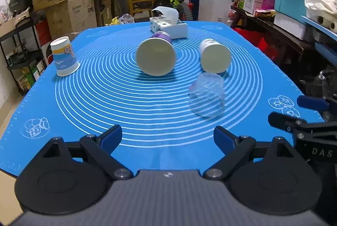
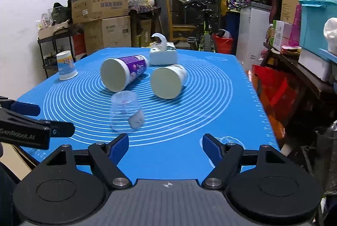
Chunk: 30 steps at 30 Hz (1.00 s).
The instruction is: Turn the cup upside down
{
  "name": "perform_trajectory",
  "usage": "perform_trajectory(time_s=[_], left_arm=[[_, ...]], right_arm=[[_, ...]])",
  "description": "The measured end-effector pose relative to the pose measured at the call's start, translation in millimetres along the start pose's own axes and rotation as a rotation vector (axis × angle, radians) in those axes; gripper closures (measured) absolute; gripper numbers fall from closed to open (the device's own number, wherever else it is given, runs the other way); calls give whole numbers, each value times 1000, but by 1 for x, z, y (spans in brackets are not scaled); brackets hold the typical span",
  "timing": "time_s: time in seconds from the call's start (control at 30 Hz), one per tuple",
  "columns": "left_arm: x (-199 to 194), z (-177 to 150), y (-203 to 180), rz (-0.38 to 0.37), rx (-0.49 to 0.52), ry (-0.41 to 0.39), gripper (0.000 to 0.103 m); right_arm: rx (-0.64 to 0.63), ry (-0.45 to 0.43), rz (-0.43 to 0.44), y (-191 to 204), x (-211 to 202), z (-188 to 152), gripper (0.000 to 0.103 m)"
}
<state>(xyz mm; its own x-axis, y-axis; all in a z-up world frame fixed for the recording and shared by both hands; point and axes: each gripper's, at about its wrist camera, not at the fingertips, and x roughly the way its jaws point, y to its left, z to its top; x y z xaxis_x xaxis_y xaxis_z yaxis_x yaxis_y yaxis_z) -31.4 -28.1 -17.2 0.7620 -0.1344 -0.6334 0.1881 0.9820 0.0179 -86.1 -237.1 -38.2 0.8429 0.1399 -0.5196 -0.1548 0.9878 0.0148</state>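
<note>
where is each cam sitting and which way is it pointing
Left wrist view: sits on the left hand-held gripper, looks forward over the blue mat at the clear cup; its own open fingers show, with the right hand-held gripper at the right edge.
Right wrist view: sits on the right hand-held gripper, faces the same way; its open fingers show, with the left one at the left edge.
Shared: mat, clear cup, purple cup, tissue box.

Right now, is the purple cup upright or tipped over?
Tipped over. The purple cup lies on its side on the blue mat, one flat round end toward the cameras; neither gripper touches it.
</note>
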Motion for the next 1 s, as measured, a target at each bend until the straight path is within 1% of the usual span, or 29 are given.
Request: perform_trajectory(time_s=[0.17, 0.53, 0.73, 1.0], left_arm=[[-2, -5, -5, -8, 3, 10, 10], [-4, -7, -7, 0, -2, 15, 10], [-6, -5, -8, 2, 9, 0, 10], [-8, -6, -8, 0, 8, -1, 10]], right_arm=[[-3, -7, -12, -2, -5, -1, 23], [-13, -9, -11, 0, -6, -1, 23], [-13, -9, -15, 0, -7, -2, 23], [-18, -12, -16, 0, -7, -3, 23]])
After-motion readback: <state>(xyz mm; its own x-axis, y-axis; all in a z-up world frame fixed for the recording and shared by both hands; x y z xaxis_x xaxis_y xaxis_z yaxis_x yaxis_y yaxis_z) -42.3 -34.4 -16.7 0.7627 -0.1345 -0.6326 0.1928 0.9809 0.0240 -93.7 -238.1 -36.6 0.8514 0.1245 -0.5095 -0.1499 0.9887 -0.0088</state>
